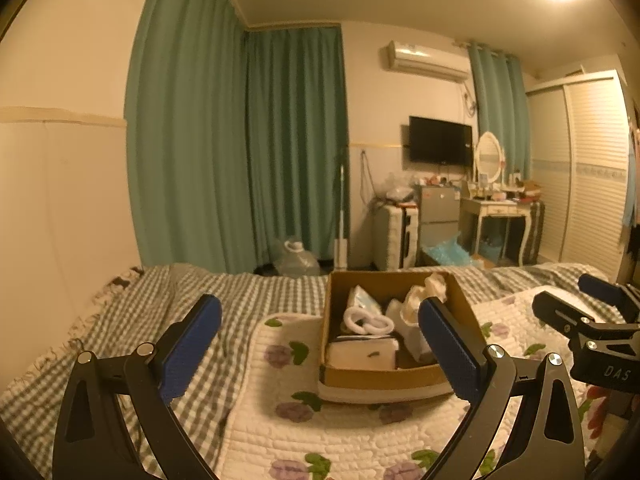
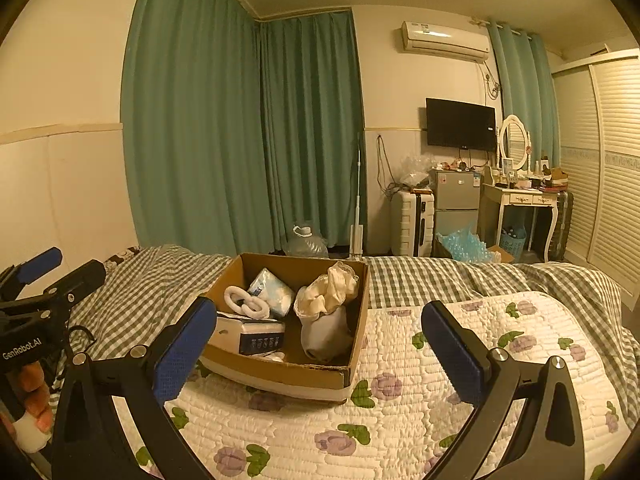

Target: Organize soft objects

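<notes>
An open cardboard box (image 1: pixel 464 304) (image 2: pixel 360 320) sits on a floral quilt (image 1: pixel 340 432) (image 2: pixel 500 360) on the bed. Inside lie a white fuzzy looped item (image 1: pixel 368 322) (image 2: pixel 246 300), a pale blue soft pack (image 1: pixel 362 298) (image 2: pixel 272 288), crumpled cream fabric over a grey soft bundle (image 1: pixel 420 300) (image 2: pixel 328 312) and a white boxed item (image 1: pixel 362 354) (image 2: pixel 248 334). My left gripper (image 1: pixel 320 344) is open, just short of the box. My right gripper (image 2: pixel 320 344) is open too, nothing between its fingers; the box lies ahead to its left.
A green-checked bedspread (image 1: pixel 152 312) (image 2: pixel 460 276) covers the bed beyond the quilt. Past the bed's far edge stand teal curtains (image 2: pixel 240 140), a water jug (image 2: pixel 306 242), a white suitcase (image 2: pixel 412 224), a small fridge (image 2: pixel 456 196) and a dressing table (image 2: pixel 524 200). A hand (image 2: pixel 34 396) holds the left gripper.
</notes>
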Demonstrator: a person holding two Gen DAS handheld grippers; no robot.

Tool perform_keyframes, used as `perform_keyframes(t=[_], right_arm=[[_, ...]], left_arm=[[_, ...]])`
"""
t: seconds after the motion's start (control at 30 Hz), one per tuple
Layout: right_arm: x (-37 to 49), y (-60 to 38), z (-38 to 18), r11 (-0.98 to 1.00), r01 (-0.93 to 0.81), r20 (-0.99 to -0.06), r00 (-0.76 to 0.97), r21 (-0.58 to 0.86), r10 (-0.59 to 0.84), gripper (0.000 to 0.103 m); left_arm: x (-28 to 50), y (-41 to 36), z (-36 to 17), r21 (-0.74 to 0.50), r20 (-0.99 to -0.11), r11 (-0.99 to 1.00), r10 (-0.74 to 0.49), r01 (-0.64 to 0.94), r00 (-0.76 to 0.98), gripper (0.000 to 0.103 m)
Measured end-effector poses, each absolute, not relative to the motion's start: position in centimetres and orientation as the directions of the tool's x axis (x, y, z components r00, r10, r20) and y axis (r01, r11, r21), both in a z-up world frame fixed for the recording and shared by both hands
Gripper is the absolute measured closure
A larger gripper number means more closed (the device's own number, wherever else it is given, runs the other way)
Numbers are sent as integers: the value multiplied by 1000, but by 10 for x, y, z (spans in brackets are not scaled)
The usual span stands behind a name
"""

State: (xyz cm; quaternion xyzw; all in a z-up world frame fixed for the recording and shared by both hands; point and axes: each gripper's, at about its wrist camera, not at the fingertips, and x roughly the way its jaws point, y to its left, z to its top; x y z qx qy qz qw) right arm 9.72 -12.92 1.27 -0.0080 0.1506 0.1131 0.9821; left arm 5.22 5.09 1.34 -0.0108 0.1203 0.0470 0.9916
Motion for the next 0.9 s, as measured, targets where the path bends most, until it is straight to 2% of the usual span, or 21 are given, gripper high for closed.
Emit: perform_keyframes(t=[0.9], right_arm=[[100, -123, 10, 974, -225, -314, 924, 19, 219, 0]], left_arm=[[55, 50, 7, -8, -282, 997, 77, -82, 956, 2]])
